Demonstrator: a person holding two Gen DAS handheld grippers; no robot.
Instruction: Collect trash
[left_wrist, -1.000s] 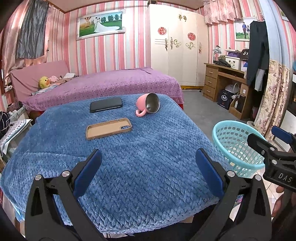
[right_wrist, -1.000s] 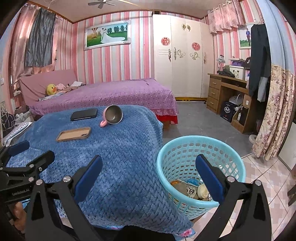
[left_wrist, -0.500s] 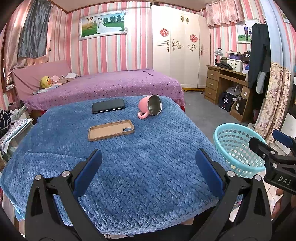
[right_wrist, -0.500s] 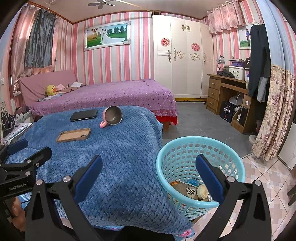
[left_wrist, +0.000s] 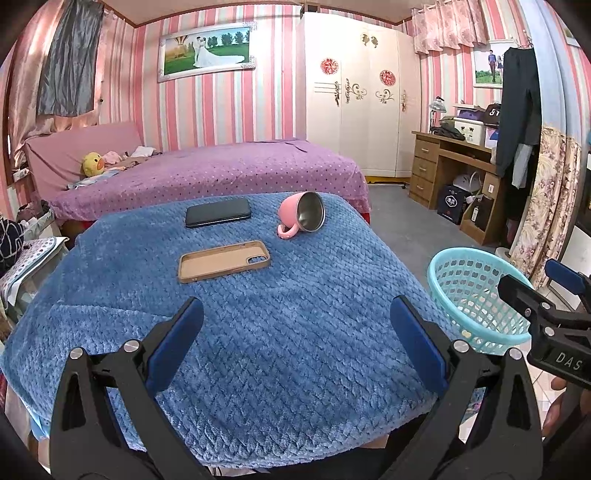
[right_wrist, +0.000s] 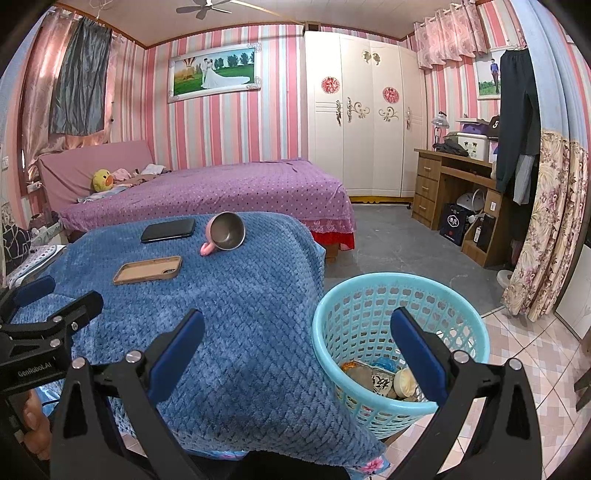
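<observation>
Over the blue-blanketed table (left_wrist: 295, 332), both hand-held grippers hang empty with jaws wide apart.

The left hand-held gripper (left_wrist: 295, 341) faces a phone (left_wrist: 218, 217), a tan phone case (left_wrist: 224, 266) and a pink cup (left_wrist: 301, 218) tipped on its side, all far across the table; no loose trash shows on the blanket. The right hand-held gripper (right_wrist: 295, 350) sits above the table's right edge, its right finger over the basket (right_wrist: 400, 295) on the floor just right of the table, where the collected trash (right_wrist: 380, 378) already lies. Collection looks close to finished; a good next move is likely to scan the table edges and floor for any leftover scrap, keeping clear of the 3 non-trash things.
</observation>
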